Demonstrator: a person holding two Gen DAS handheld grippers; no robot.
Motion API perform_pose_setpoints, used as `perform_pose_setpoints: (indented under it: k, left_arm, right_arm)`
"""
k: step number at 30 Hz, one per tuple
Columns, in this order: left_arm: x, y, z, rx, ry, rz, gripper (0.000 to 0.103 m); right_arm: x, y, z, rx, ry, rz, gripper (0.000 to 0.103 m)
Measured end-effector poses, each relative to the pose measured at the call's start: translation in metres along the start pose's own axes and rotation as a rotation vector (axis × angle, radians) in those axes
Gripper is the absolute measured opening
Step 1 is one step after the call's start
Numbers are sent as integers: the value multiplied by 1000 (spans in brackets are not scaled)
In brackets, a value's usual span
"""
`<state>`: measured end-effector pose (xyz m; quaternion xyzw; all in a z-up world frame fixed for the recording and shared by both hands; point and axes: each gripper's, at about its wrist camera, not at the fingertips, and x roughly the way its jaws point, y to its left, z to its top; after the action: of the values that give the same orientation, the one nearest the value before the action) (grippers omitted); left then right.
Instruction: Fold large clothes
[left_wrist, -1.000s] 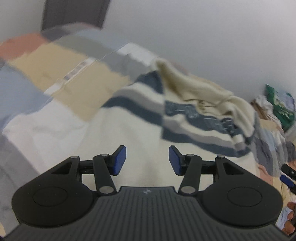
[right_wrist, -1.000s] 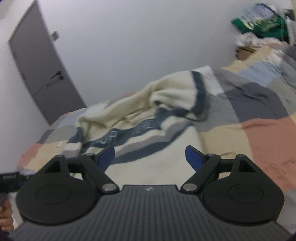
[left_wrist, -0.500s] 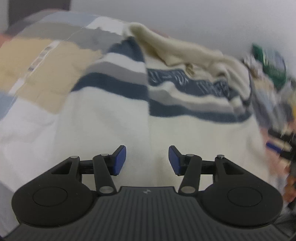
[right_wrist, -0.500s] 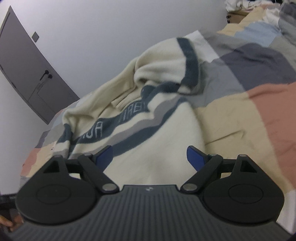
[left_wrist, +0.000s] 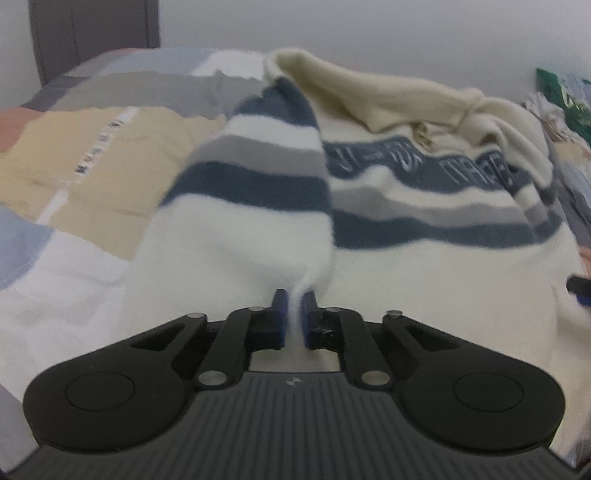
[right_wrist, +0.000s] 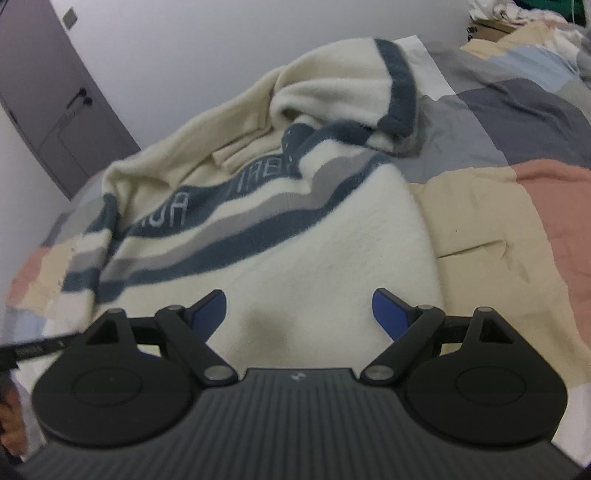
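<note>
sweater (left_wrist: 424, 266): cream, with navy and grey stripes
bedspread (right_wrist: 517, 192): patchwork of beige, pink, grey, pale blue, white
door (right_wrist: 48, 122): grey

I noted the sweater (left_wrist: 424, 266) as fuzzy knitted fleece, the patchwork bedcover (right_wrist: 491, 206) as smooth matt cloth, gripper bodies matt black plastic.

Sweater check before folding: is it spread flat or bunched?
Bunched: the sweater lies rumpled on the bed, its upper part heaped in folds.
</note>
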<state>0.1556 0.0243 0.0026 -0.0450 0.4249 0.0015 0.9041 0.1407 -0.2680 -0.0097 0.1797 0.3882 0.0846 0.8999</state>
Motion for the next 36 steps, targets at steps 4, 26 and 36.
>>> perform_pose_setpoints:
  k: [4, 26, 36]
  left_arm:
    - [0, 12, 8, -10, -40, 56, 9]
    - [12, 137, 23, -275, -11, 213, 9]
    - [-42, 127, 8, -318, 3, 68, 18]
  right_arm:
    - [0, 5, -3, -19, 36, 3, 87]
    - [6, 28, -12, -164, 58, -11, 87]
    - [-3, 42, -14, -251, 35, 17, 87]
